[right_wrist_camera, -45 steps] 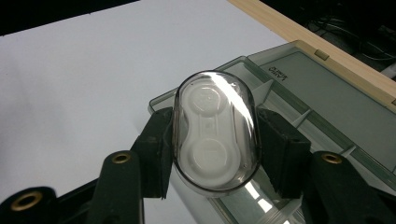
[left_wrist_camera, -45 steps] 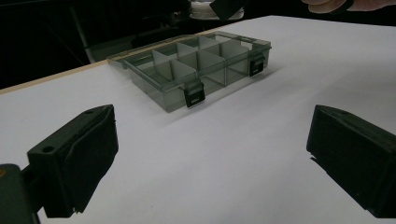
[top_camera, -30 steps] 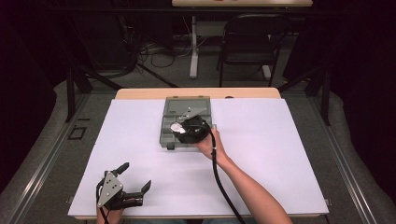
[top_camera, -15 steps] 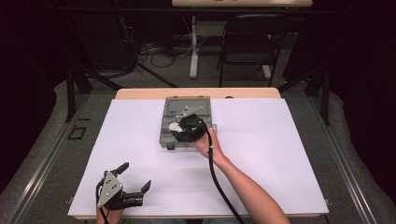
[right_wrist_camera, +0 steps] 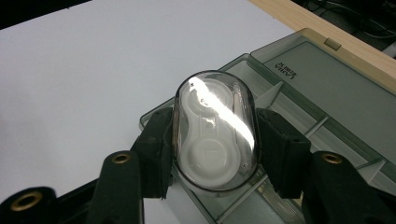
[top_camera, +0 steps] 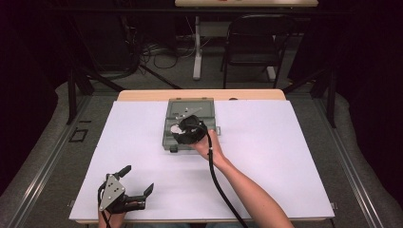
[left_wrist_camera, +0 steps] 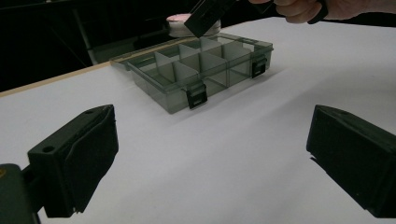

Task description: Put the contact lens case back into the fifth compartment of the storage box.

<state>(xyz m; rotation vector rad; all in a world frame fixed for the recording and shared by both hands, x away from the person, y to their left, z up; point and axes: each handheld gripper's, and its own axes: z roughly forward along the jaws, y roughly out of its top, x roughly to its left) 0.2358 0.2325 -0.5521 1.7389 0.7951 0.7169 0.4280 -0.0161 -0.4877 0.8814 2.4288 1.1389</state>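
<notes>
Right gripper [right_wrist_camera: 214, 154] clamping dispenser [right_wrist_camera: 215, 128] (over organizer [right_wrist_camera: 327, 88])

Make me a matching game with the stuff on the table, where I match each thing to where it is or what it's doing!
Things:
1. left gripper
2. right gripper
3. clear oval case
4. grey compartment box

States:
A. lid open, lying on the white sheet
B. fingers wide apart, holding nothing
C. squeezed between two black fingers
D. held over the box, closed on something

Pairs: 1-B, 2-D, 3-C, 4-A
</notes>
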